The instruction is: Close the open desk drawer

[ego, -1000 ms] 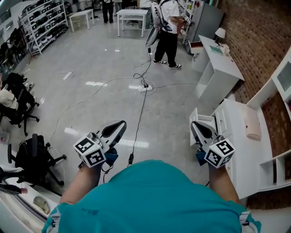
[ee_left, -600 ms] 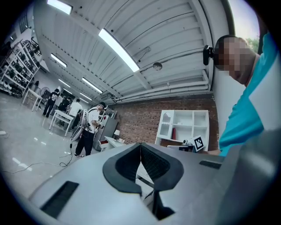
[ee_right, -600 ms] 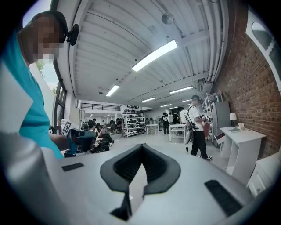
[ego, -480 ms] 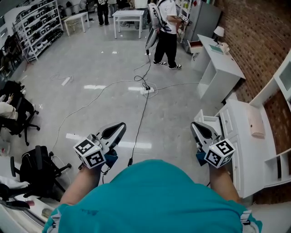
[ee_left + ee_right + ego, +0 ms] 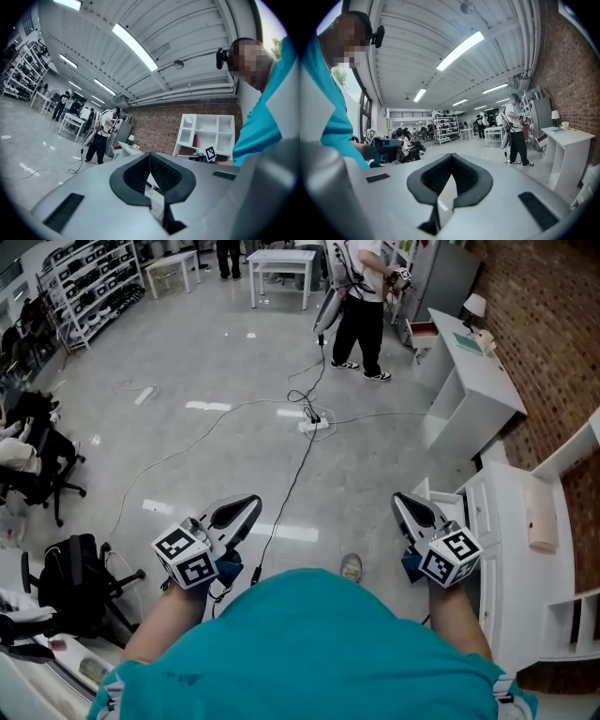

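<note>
The white desk (image 5: pixel 514 549) stands at the right of the head view, its open drawer (image 5: pixel 434 495) sticking out toward the floor on its left side. My right gripper (image 5: pixel 400 500) hovers just left of that drawer, apart from it, jaws shut with nothing between them. My left gripper (image 5: pixel 249 501) is held over the floor at the left, also shut and empty. In the left gripper view the shut tips (image 5: pixel 150 155) point toward a white shelf unit (image 5: pixel 204 133). Over in the right gripper view the shut tips (image 5: pixel 451 156) face the open room.
A second white desk (image 5: pixel 473 371) stands farther along the brick wall. A person (image 5: pixel 366 296) stands by it. Cables and a power strip (image 5: pixel 314 425) cross the grey floor. Office chairs (image 5: pixel 42 465) and a bag (image 5: pixel 70 577) are at the left. My shoe (image 5: pixel 352 566) shows below.
The head view has shifted: the desk and drawer sit lower and further right in the frame, and my shoe has come into view. Both grippers stay shut and hold their places.
</note>
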